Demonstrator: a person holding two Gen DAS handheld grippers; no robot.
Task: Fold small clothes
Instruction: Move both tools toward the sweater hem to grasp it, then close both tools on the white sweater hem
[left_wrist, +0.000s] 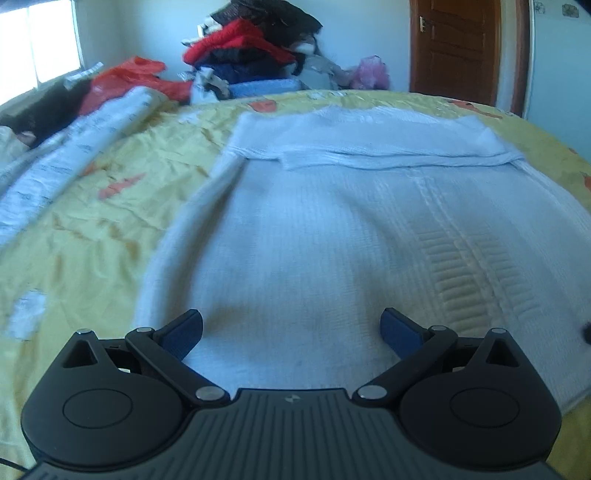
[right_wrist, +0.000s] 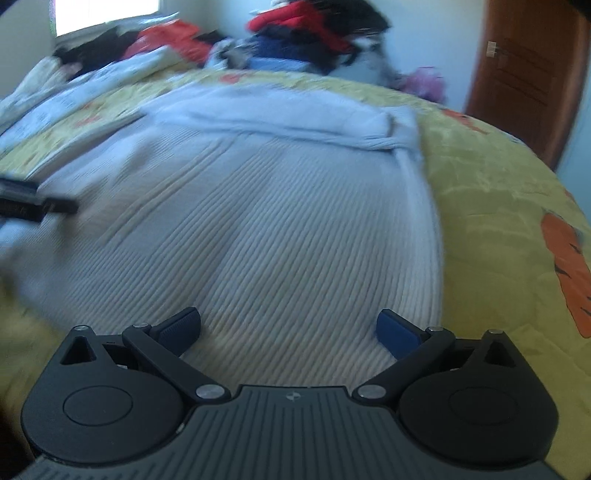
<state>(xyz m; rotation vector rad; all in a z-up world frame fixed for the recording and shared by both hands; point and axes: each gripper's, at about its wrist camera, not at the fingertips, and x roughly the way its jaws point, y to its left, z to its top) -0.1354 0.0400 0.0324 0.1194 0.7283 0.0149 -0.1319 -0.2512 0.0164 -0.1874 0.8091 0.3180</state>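
Observation:
A white ribbed knit garment lies flat on the yellow bedspread, its far part folded over in a band. My left gripper is open and empty, low over the garment's near left part. My right gripper is open and empty over the garment near its right edge. The left gripper's black fingers show at the left edge of the right wrist view. In the left wrist view a dark bit of the right gripper shows at the right edge.
A pile of red, dark and blue clothes stands at the far side of the bed. A pale printed blanket lies along the left. A brown door is at the back right. The yellow bedspread extends right of the garment.

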